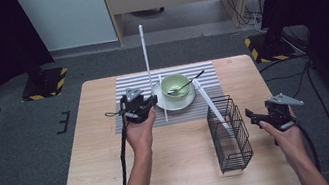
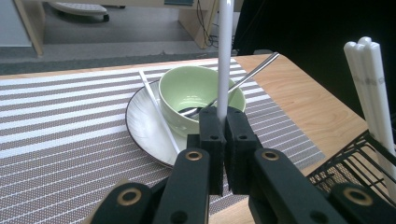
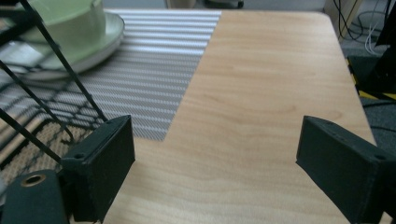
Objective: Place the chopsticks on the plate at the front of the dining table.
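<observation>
My left gripper (image 1: 147,106) (image 2: 223,122) is shut on a white chopstick (image 1: 145,55) (image 2: 225,56) that stands upright just left of the green bowl (image 1: 175,85) (image 2: 187,88). The bowl sits on a white plate (image 1: 174,103) (image 2: 142,121) with a metal spoon (image 1: 187,84) (image 2: 254,72) in it. A second white chopstick (image 1: 164,100) (image 2: 156,107) lies across the plate's left side. My right gripper (image 1: 254,118) (image 3: 215,149) is open over bare table, right of a black wire basket (image 1: 231,137) (image 3: 42,112) that holds white chopsticks (image 1: 210,105) (image 2: 373,93) leaning toward the bowl.
A grey striped placemat (image 1: 123,86) (image 3: 154,70) lies under the plate at the back of the wooden table (image 1: 96,149) (image 3: 261,93). Bare wood surrounds the basket. Beyond the far edge are dark stands and floor cables (image 1: 244,8).
</observation>
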Available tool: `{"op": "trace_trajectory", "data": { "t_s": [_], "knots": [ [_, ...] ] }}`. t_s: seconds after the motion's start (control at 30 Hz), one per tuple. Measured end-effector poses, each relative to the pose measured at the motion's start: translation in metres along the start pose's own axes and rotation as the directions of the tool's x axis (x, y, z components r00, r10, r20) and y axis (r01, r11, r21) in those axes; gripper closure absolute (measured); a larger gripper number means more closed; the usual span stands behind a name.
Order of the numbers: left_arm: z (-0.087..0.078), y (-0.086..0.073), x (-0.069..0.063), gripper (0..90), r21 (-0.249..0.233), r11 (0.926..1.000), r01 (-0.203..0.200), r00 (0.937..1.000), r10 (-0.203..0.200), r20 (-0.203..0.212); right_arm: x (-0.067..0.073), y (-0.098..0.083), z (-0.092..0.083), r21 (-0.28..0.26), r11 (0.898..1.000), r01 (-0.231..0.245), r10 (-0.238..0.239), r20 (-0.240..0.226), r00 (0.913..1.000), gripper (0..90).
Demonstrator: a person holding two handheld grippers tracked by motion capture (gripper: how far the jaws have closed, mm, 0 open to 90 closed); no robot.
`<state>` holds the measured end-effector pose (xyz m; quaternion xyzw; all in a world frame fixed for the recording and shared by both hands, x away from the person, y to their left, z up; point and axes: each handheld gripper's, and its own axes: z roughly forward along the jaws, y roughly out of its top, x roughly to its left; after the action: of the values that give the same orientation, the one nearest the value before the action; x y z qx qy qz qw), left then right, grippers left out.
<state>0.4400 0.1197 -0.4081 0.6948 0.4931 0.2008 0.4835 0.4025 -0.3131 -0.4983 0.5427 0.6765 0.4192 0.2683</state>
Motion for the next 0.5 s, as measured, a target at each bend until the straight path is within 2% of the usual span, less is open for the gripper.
{"op": "trace_trajectory", "data": {
  "t_s": [0.1,0.3,0.5],
  "knots": [
    [0.004,0.001,-0.001,86.9,0.015,0.9998,0.010,0.9999,-0.009,-0.009,0.000,-0.006,0.004,0.023,1.000,0.006,-0.006,0.009,0.9999,10.9],
    [0.010,0.000,-0.003,86.9,0.041,0.9992,-0.001,0.9997,0.003,-0.026,0.002,-0.015,0.011,0.079,0.997,0.022,-0.024,0.018,0.9996,10.0],
    [0.017,-0.002,-0.002,86.9,0.062,0.9981,0.008,0.9989,-0.005,-0.047,-0.001,-0.018,0.011,0.095,0.995,0.010,-0.011,0.012,0.9999,9.7]
  ]
}}
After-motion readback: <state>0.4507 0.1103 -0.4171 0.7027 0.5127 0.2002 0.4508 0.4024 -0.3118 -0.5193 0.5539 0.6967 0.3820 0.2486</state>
